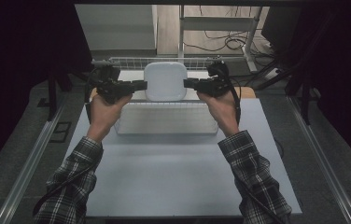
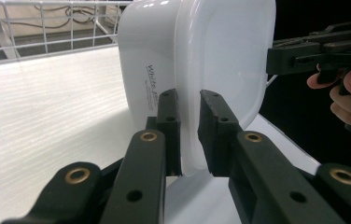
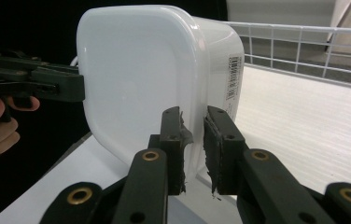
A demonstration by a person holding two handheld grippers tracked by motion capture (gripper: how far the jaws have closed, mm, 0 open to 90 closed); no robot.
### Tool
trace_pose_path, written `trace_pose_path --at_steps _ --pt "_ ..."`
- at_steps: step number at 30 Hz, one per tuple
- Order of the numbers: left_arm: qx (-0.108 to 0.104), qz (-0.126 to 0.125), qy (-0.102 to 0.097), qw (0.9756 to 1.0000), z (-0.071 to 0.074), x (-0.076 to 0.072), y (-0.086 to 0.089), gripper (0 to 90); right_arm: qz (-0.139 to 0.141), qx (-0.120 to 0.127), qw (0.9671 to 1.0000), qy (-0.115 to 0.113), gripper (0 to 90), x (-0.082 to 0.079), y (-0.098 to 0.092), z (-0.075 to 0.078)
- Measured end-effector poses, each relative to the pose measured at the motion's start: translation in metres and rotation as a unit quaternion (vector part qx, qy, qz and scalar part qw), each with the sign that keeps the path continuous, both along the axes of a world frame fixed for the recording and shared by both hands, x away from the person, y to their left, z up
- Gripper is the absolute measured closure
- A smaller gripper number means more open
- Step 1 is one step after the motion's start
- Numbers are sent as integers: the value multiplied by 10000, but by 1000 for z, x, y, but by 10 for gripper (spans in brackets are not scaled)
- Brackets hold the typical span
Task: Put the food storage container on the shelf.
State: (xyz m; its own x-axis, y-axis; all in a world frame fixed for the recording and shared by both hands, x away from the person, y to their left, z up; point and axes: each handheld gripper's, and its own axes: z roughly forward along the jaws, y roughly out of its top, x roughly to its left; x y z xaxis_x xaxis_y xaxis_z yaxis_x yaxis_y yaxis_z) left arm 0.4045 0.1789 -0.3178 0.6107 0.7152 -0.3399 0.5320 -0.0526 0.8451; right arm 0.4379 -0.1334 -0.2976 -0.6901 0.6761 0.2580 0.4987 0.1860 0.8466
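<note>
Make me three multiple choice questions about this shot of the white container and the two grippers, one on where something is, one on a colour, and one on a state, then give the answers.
1. Where is the white container in the high view?
A. Between the two grippers, above the wire basket
B. On the floor at the left
C. At the near table edge

2. What colour are the sleeves of the person?
A. Plain red
B. Dark and light plaid
C. Plain yellow

3. How are the grippers engaged with the container?
A. Both hang open away from it
B. Just the left one holds it
C. Each is clamped on an opposite rim

Answers: 1 A, the left gripper and right gripper flank it over the basket. 2 B, a check pattern shows on both forearms. 3 C, each gripper view shows the jaws pinching the rim, with the other gripper on the far side.
</note>
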Motion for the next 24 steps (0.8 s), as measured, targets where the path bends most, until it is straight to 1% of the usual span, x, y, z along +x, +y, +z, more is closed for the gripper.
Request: trace_pose_path --at_steps 2,3,6,7,8,10,11,12,13,16,24 --pt "-28 5 -10 10000 0 1 0 791 -24 -13 10000 -3 765 2 1 -1" --pt "6 40 -38 10000 0 3 -1 787 -69 14 10000 6 760 4 1 -1" --pt "66 67 -70 9999 1 3 -3 768 -71 24 10000 26 754 6 1 -1" --pt "102 61 -105 9999 1 3 -4 750 -76 31 10000 28 747 7 2 -1" --pt "79 58 -111 9999 2 4 -4 732 -78 64 9999 48 725 8 2 -1" --pt "54 58 -94 9999 2 5 -5 700 -79 74 9999 53 715 8 2 0" --pt "54 58 -101 9999 2 6 -6 688 -106 66 9999 47 694 9 4 1" --pt "54 58 -101 9999 2 6 -6 676 -106 66 9999 47 694 9 4 1" --pt "46 57 -90 9999 3 7 -6 676 -122 58 9999 53 683 10 5 1" --pt "65 94 -91 9999 4 8 -8 636 -140 58 9998 88 645 13 7 3" --pt "106 139 -58 9998 4 12 -10 595 -153 58 9998 109 614 16 10 5"
